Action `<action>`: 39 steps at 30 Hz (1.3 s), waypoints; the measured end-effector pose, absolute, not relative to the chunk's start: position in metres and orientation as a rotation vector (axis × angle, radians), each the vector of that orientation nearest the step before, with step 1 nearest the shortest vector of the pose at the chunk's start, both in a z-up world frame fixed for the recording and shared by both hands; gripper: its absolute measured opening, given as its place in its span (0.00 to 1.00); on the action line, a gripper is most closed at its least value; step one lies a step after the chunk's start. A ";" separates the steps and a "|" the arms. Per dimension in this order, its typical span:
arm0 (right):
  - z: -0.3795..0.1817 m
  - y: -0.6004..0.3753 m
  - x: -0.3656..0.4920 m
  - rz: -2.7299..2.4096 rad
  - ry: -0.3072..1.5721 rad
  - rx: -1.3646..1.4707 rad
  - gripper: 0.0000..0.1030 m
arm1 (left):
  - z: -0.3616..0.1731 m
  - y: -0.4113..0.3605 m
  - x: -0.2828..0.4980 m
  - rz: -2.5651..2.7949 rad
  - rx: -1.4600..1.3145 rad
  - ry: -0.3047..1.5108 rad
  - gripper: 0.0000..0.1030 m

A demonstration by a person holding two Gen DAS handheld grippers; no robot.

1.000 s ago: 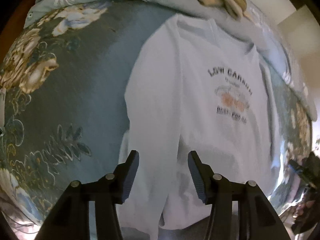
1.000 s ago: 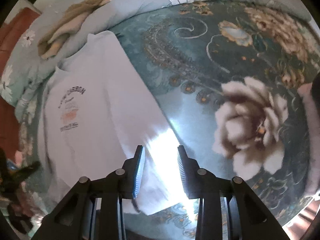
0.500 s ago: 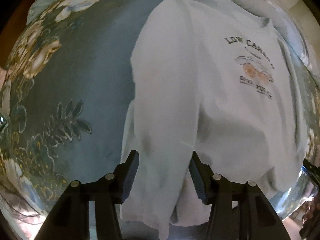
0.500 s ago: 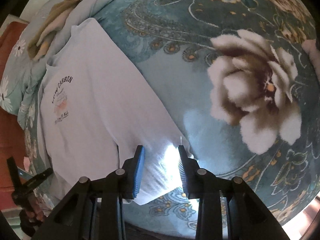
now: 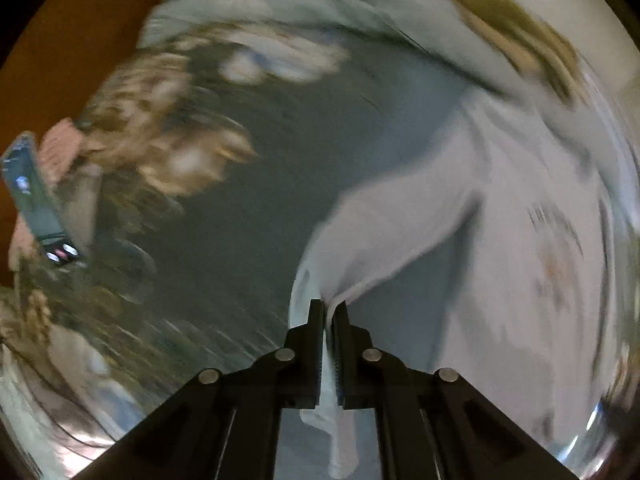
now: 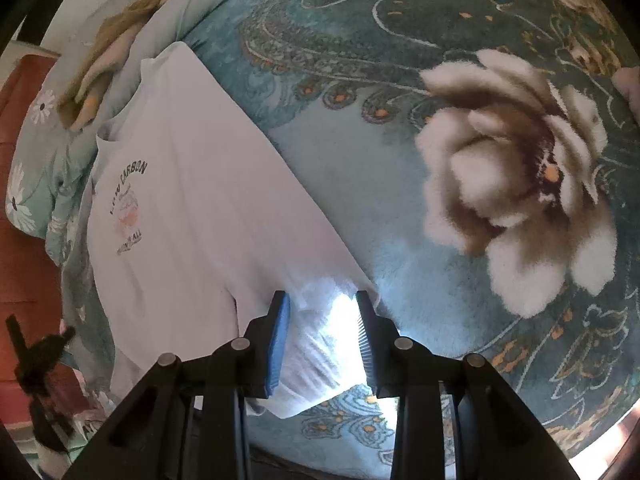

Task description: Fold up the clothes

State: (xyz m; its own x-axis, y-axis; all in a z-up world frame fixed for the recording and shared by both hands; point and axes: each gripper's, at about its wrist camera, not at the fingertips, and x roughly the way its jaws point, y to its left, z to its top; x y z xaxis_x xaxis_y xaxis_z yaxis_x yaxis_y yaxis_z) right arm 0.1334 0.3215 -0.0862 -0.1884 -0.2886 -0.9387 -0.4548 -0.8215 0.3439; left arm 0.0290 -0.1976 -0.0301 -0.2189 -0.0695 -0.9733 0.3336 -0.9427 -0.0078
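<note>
A white T-shirt (image 6: 200,208) with a "LOW CARBON" print lies face up on a teal floral bedspread (image 6: 400,200). In the left wrist view my left gripper (image 5: 329,312) is shut on the shirt's left sleeve (image 5: 384,240) and lifts it off the bed; the view is blurred by motion. In the right wrist view my right gripper (image 6: 322,304) is open, its jaws straddling the shirt's bottom right corner (image 6: 320,344) near the bed's front edge.
A tan garment (image 6: 108,52) lies on a pale green quilt (image 6: 52,184) past the shirt's collar. A phone (image 5: 34,200) held in a hand shows at the left of the left wrist view. My left gripper shows dark at the lower left of the right wrist view (image 6: 36,364).
My left gripper has shut on the shirt's left sleeve and swung it up and left. My right gripper has stayed open and moved slightly closer over the shirt's bottom corner.
</note>
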 end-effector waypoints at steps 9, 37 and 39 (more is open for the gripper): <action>-0.085 0.319 0.123 2.165 0.898 -1.934 0.32 | -0.003 -0.273 -0.034 -2.149 1.656 0.333 0.09; -0.053 0.350 0.127 2.276 0.699 -1.934 0.21 | -0.035 -0.186 0.099 -2.222 1.812 0.642 0.42; -0.064 0.351 0.135 2.241 0.790 -1.933 0.39 | -0.032 -0.185 0.104 -2.228 1.804 0.650 0.43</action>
State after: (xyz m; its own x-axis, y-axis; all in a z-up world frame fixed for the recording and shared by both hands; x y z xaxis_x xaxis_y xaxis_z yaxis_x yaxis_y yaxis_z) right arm 0.1349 0.3514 -0.0641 -0.2016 -0.2678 -0.9421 -0.3823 -0.8641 0.3274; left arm 0.1036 -0.1847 -0.0323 -0.2342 0.1168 -0.9652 0.4206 -0.8829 -0.2088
